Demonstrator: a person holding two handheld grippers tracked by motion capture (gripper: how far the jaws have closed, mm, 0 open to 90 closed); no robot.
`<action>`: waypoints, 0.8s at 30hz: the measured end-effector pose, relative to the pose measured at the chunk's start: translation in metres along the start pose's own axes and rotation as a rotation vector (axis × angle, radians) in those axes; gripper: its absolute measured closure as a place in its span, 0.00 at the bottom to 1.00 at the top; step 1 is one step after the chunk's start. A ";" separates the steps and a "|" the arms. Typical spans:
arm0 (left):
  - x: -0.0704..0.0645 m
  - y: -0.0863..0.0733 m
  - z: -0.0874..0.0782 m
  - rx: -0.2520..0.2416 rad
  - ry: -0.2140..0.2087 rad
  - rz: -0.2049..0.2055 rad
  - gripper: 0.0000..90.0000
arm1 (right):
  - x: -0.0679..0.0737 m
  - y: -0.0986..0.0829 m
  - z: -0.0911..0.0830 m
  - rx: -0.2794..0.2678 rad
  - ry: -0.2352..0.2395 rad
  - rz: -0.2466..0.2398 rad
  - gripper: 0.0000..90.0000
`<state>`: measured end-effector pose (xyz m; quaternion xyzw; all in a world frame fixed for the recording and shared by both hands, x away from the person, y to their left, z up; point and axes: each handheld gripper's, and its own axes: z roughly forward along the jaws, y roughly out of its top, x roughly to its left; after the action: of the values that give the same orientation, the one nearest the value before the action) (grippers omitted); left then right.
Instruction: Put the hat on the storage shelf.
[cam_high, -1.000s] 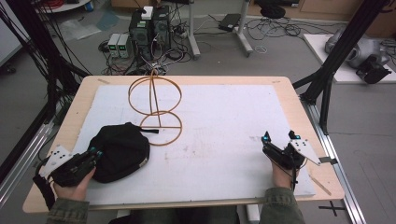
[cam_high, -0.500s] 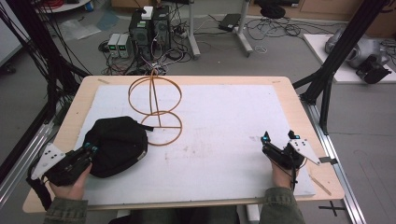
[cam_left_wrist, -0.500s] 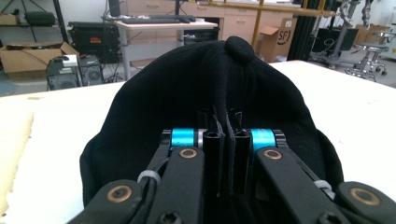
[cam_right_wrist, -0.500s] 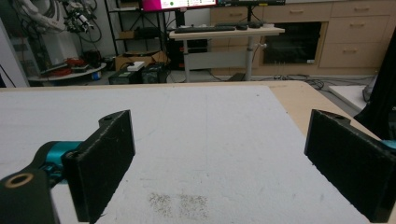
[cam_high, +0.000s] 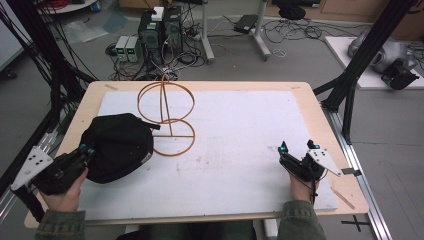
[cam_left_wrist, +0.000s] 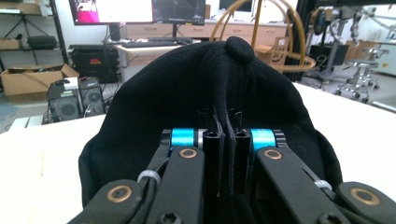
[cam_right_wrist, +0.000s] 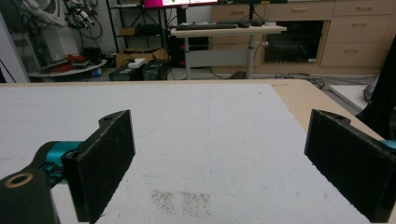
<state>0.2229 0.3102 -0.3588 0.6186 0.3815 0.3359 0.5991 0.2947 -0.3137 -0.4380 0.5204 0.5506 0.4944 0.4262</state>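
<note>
A black cap (cam_high: 118, 146) lies on the white mat at the left, its crown and top button (cam_left_wrist: 239, 48) rising right in front of the left gripper view. My left gripper (cam_high: 86, 151) is shut on the cap's near edge, a fold of fabric (cam_left_wrist: 228, 140) pinched between its jaws. A wooden wire-frame stand (cam_high: 166, 116) of hoops stands just right of the cap, its base ring touching or nearly touching the cap. My right gripper (cam_high: 297, 146) rests low at the mat's right front, open, with only bare mat (cam_right_wrist: 219, 135) between its pads (cam_right_wrist: 106, 163).
The white mat (cam_high: 240, 150) covers a wooden table (cam_high: 320, 120) whose edge lies just right of my right gripper. Black frame posts (cam_high: 360, 60) stand off both sides; computers and cables (cam_high: 160, 30) sit on the floor beyond the far edge.
My left gripper has drawn back toward the left front corner, pulling the cap's near edge with it; the cap has stretched and shifted slightly left. The right gripper has not moved.
</note>
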 end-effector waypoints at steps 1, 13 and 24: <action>0.001 0.003 -0.001 -0.010 -0.001 0.002 0.97 | 0.000 0.000 0.000 0.001 0.001 -0.004 0.08; -0.002 0.039 0.005 -0.051 0.006 0.072 0.97 | 0.003 -0.001 0.004 0.010 0.016 -0.011 0.08; -0.007 0.063 0.010 -0.184 0.013 0.062 0.97 | 0.003 -0.001 0.004 0.005 0.018 -0.018 0.08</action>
<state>0.2325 0.2998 -0.2967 0.5702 0.3333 0.3920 0.6404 0.2981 -0.3098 -0.4392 0.5120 0.5604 0.4937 0.4243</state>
